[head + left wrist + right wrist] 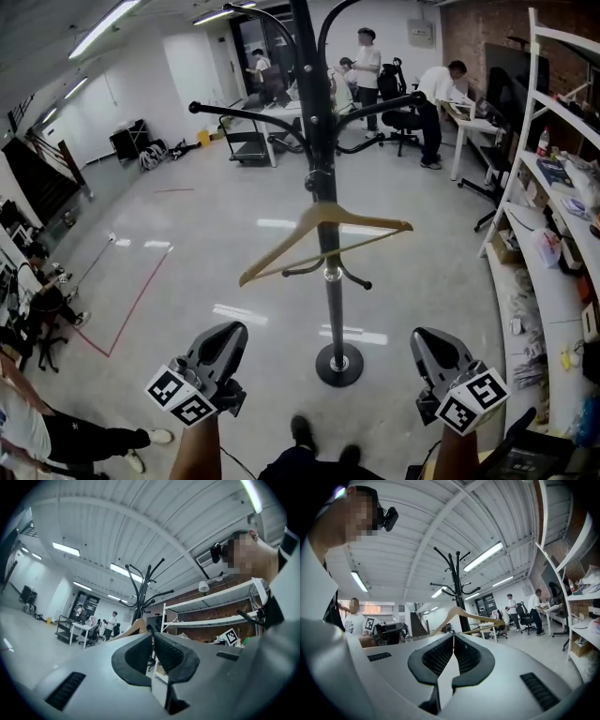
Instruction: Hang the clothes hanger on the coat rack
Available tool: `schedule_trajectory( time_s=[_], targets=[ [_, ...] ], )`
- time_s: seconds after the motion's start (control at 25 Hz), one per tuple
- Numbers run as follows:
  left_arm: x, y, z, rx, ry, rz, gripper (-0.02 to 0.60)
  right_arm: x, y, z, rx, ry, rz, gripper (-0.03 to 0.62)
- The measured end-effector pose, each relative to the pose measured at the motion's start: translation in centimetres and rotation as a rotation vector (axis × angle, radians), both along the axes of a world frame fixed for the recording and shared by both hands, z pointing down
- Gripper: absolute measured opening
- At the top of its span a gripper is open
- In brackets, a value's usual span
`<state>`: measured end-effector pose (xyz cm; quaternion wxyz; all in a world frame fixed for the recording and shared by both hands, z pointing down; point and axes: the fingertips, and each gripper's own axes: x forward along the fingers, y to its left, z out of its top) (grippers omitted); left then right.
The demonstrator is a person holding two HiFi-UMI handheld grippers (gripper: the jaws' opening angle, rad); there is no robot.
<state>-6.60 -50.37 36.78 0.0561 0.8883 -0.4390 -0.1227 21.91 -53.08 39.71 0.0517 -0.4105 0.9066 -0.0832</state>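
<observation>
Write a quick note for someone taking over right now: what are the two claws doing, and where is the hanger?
Left claw: shut, empty, short of the rack.
Right claw: shut, empty, also short of it.
Wooden hanger: hangs tilted at the coat rack pole, clear of both claws; its hook is hard to make out.
Done: hanger appears hung.
Left: probably only checking that it sits securely.

Glossy grey floor (187, 244); white shelving (544, 202); brick wall (464, 37); strip lights (103, 26)
</observation>
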Motion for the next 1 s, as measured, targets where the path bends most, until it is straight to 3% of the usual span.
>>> schedule_trajectory(
  time_s=[0.12, 0.28, 0.48, 0.72, 1.0],
  targets=[
    [1.2, 3.9, 1.8, -0.06, 0.029, 0.007, 0.0, -1.5, 2.2, 0.3, -0.012, -0.001, -0.044, 0.006],
    [1.6, 8.0, 1.8, -0.039, 0.016, 0.036, 0.0, -3.7, 5.5, -0.9, 0.0, 0.012, -0.053, 0.006],
    [1.7, 13.9, 3.6, -0.049, -0.018, 0.191, -0.002, -6.7, 10.6, 0.0, -0.006, 0.048, -0.029, 0.006],
    [-3.3, 21.5, 5.5, -0.098, -0.014, 0.173, -0.002, -11.0, 19.4, 1.9, -0.068, 0.078, 0.017, 0.006],
    [-5.1, 27.2, 5.3, -0.111, -0.014, 0.146, -0.002, -12.9, 27.0, 1.0, -0.067, 0.086, 0.051, 0.006]
  ],
)
